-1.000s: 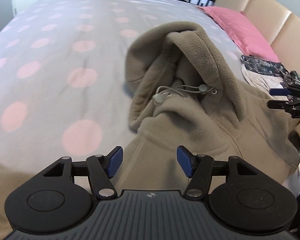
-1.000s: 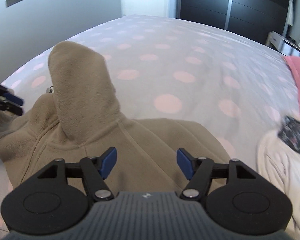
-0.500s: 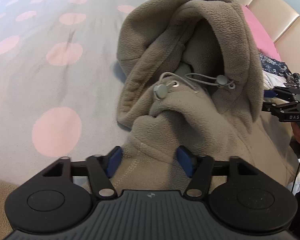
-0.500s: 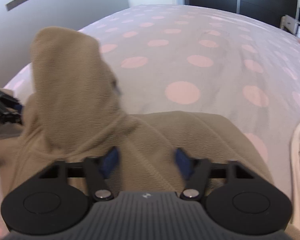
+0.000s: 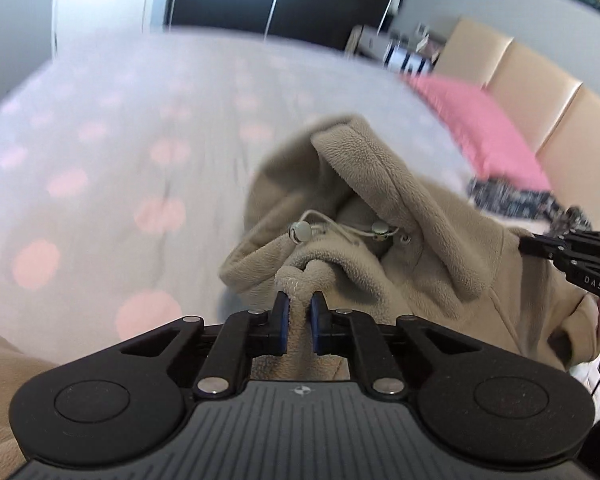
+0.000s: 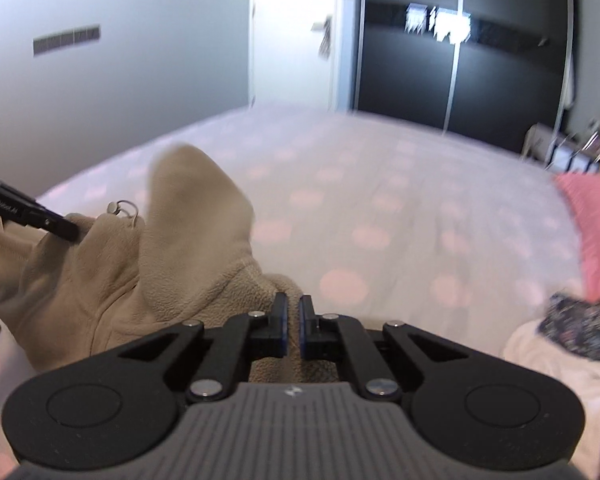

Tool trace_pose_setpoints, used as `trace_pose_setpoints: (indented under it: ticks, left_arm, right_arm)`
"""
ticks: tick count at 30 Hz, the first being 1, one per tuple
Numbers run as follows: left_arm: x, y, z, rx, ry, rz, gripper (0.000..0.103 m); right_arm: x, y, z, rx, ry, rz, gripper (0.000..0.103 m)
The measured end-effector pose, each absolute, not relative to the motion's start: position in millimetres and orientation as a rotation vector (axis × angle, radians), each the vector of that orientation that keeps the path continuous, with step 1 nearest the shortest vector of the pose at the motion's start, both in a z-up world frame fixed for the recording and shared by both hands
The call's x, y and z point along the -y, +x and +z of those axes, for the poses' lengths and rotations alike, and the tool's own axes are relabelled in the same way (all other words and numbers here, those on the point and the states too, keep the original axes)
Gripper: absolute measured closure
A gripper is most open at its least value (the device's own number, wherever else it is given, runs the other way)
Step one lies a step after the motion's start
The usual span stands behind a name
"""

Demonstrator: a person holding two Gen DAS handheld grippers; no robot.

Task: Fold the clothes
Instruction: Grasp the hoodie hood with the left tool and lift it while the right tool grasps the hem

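Hoodie (image 5: 440,248): in the left wrist view, the left gripper (image 5: 299,316) is closing, pinching a fleece ridge, the hood bunched just beyond over the dotted bedspread (image 5: 120,128). In the right wrist view, the right gripper (image 6: 293,324) has clamped its jaws on fleece, the hood up-left. Folding has barely begun; every fold remains.

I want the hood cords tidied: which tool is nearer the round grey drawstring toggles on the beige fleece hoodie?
Left. The left tool grips fleece just below the toggles; the right tool holds the hoodie across the hood.
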State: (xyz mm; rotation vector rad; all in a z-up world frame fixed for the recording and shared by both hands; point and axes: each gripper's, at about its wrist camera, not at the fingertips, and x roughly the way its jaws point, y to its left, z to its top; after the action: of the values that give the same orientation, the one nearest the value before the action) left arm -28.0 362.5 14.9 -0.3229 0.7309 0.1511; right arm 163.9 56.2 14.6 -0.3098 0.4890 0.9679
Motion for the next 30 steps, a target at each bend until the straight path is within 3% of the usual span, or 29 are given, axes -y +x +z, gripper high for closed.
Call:
trace_pose_setpoints:
  ticks: [17,24,30]
  left_arm:
    - [-256.9,-167.2,243.6,-0.077,-0.189,0.128,0.095]
    - [-214.7,-203.7,309.6,0.14,-0.124,0.074,0.095]
    - [-194.0,-190.4,339.9,0.166,-0.042,0.087,0.095]
  right_arm:
    - [97.0,-33.9,261.1,0.178,-0.113,0.803,0.098]
    - [142.7,-98.3,311.9,0.361,-0.024,0.752,0.098]
    - [127.6,-105.8,330.9,0.418,0.008,0.747,0.098]
